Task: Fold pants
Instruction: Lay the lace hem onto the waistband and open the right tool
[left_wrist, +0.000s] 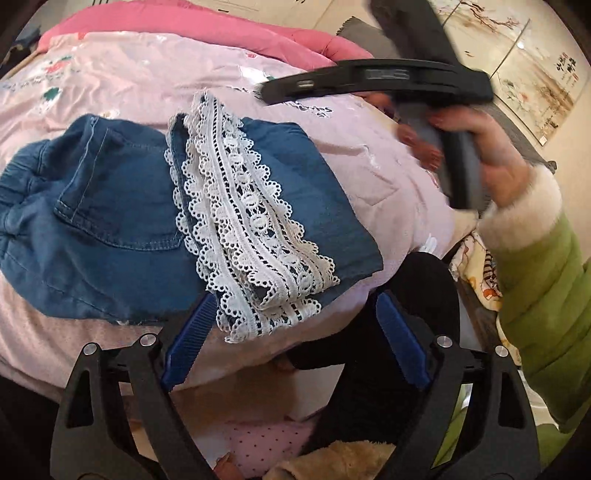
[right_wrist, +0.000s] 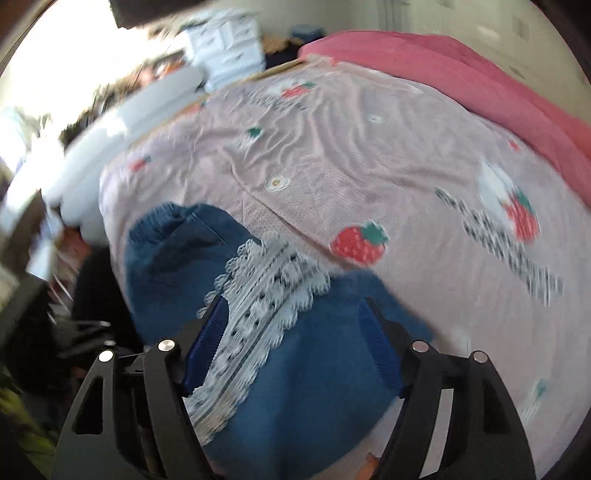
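The denim pants (left_wrist: 122, 221) lie folded on the bed (left_wrist: 369, 147) ahead of the left tool (left_wrist: 295, 332), lace hems (left_wrist: 251, 236) on top; both tools gape wide and empty, the right tool (right_wrist: 291, 354) just above them, so little remains

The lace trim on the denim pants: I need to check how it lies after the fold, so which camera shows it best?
The left wrist view. There the lace trim is sharp, lying in full across the folded denim pants. The right wrist view shows the same trim motion-blurred and partly behind a blue pad.

Folded denim pants (left_wrist: 122, 221), lace trim (left_wrist: 251, 236), pink bedspread (left_wrist: 147, 85)
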